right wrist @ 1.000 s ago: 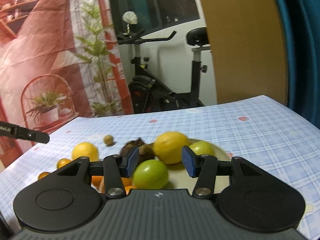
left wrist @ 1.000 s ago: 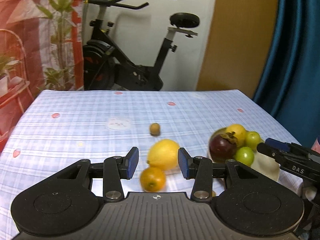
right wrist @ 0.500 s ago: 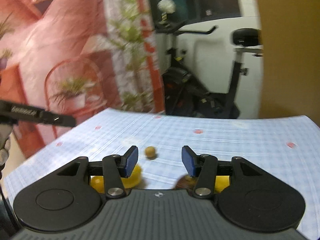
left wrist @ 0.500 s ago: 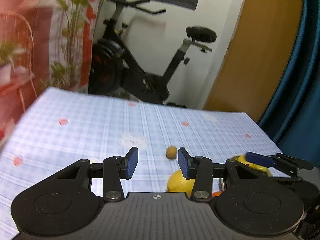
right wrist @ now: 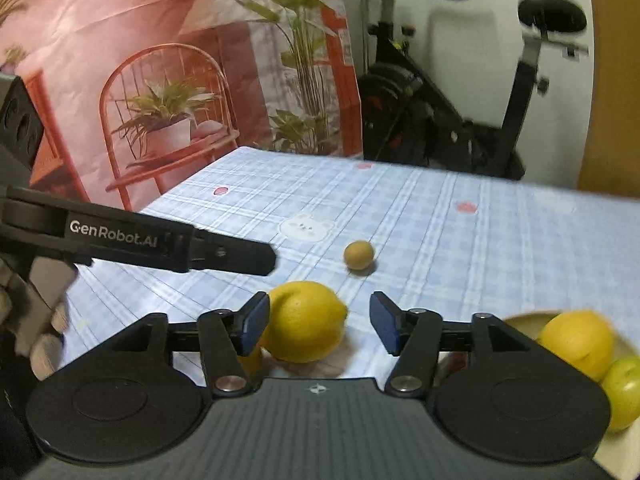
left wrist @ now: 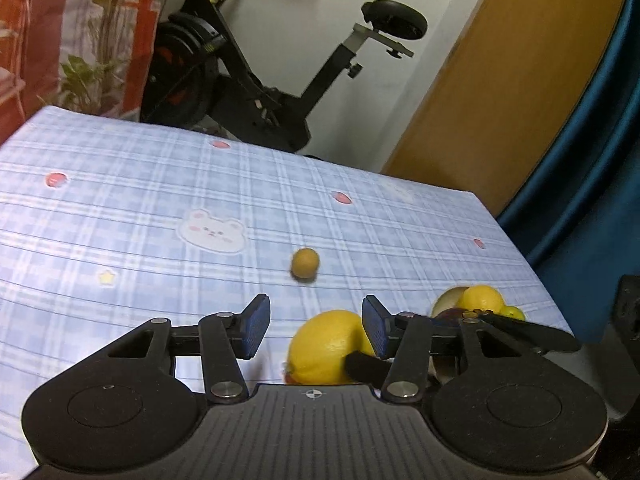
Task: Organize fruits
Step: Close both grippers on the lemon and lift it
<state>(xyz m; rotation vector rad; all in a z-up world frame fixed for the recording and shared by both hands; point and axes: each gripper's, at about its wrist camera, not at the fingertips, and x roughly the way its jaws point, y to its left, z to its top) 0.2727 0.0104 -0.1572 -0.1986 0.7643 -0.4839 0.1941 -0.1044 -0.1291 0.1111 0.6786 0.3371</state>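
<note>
- We see the big lemon [right wrist: 306, 322] lying on the checked tablecloth [right wrist: 440, 220], just outside the rim of the plate [right wrist: 524, 318] that holds another lemon [right wrist: 576, 342] and a green fruit [right wrist: 622, 390]
- Beyond the big lemon, well apart from it, a small brown fruit [right wrist: 359, 255] sits alone on the cloth
- Our right gripper [right wrist: 318, 328] hovers over the big lemon; its jaws are opening, nothing is pinched, and the lemon sits close to the left pad with a clear gap to the right one
- Our left gripper [left wrist: 314, 330] is also opening and empty; from its camera the big lemon [left wrist: 326, 346] lies low, towards its right pad
- An orange fruit peeks out behind the big lemon, mostly hidden
- We judge the lemon firm, fairly heavy and waxy, so it may roll or squirt out of a shallow pinch
- We would take it across its widest middle, pads on opposite sides, not at the tapered ends
- The small brown fruit looks light and round, likely to roll away at a nudge
</note>
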